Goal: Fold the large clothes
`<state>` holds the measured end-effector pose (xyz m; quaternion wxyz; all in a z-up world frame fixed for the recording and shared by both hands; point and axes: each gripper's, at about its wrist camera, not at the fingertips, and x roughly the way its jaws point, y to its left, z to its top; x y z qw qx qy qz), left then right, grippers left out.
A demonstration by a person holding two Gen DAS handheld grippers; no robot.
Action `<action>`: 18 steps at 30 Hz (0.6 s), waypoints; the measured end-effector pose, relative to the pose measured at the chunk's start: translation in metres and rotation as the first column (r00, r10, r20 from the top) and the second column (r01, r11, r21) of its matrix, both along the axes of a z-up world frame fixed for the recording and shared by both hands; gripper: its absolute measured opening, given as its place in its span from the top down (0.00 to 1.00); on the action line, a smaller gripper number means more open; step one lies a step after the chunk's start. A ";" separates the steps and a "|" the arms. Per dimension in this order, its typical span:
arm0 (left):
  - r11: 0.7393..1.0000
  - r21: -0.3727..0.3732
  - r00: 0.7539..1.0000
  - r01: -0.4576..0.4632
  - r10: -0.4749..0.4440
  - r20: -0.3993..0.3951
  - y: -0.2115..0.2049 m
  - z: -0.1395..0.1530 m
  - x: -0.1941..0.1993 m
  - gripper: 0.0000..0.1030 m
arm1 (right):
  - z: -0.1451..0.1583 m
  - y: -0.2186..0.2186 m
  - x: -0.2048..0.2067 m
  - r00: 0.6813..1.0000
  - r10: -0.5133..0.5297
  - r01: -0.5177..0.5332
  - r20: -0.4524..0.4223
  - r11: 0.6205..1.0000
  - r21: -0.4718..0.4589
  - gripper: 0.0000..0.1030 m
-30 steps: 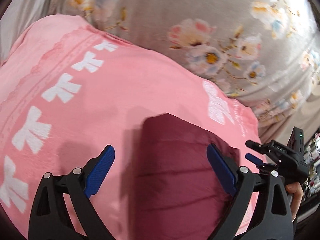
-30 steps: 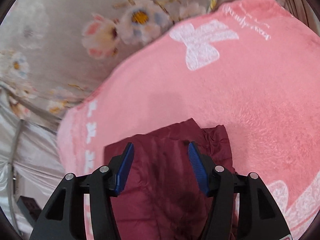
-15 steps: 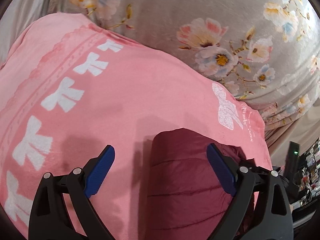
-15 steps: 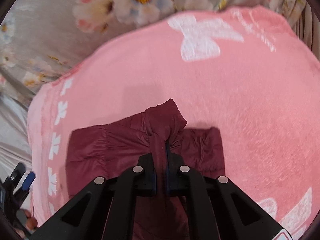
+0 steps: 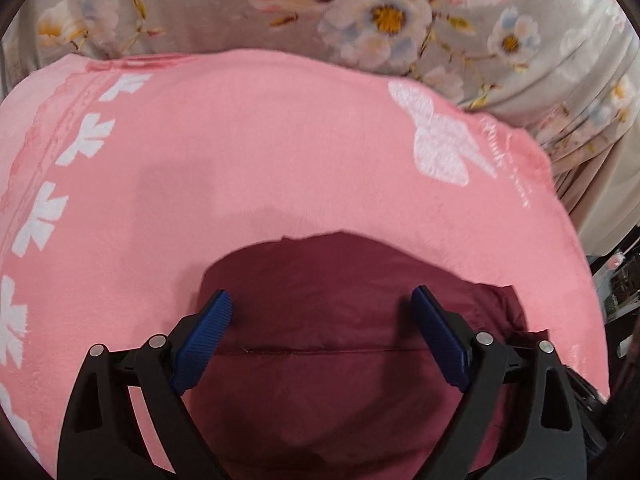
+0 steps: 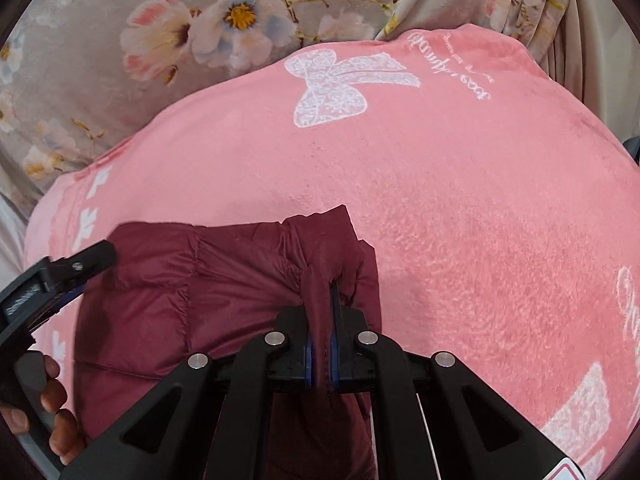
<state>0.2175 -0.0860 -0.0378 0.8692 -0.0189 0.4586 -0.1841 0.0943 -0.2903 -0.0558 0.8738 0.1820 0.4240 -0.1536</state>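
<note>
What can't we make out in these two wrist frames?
- Dark red quilted jacket: near part cut off by the bottom edge in both wrist views; garment outline unclear.
- Fabric pinched in the right gripper: its closed jaws hide which part.
- Left gripper: contact with the jacket unclear.

A pink blanket printed with white bows lay spread over a grey floral bedsheet; the sheet showed only beyond the blanket's far edge; a folded maroon garment rested on the blanket's near part.
</note>
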 end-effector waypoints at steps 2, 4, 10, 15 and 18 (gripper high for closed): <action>1.000 0.016 1.000 -0.010 0.010 -0.006 -0.004 -0.012 0.002 0.13 | -0.005 0.001 0.001 1.000 0.001 -0.001 0.000 1.000 -0.015 0.95; 0.999 0.035 1.000 -0.016 0.016 -0.003 -0.007 -0.020 0.004 0.11 | -0.010 0.002 0.003 1.000 0.000 0.000 -0.002 1.000 -0.024 0.95; 0.997 0.064 0.999 -0.034 0.033 0.007 -0.012 -0.037 0.009 0.04 | -0.026 0.003 0.007 1.000 0.003 -0.003 0.000 0.999 -0.054 0.92; 0.994 0.102 0.998 -0.046 0.041 0.051 -0.020 -0.044 0.006 0.04 | -0.036 0.000 0.008 1.000 0.000 0.000 0.021 0.999 -0.037 0.90; 0.991 0.119 0.996 -0.053 0.044 0.076 -0.023 -0.046 0.005 0.04 | -0.039 0.002 0.010 1.000 0.003 -0.002 0.031 0.999 -0.051 0.89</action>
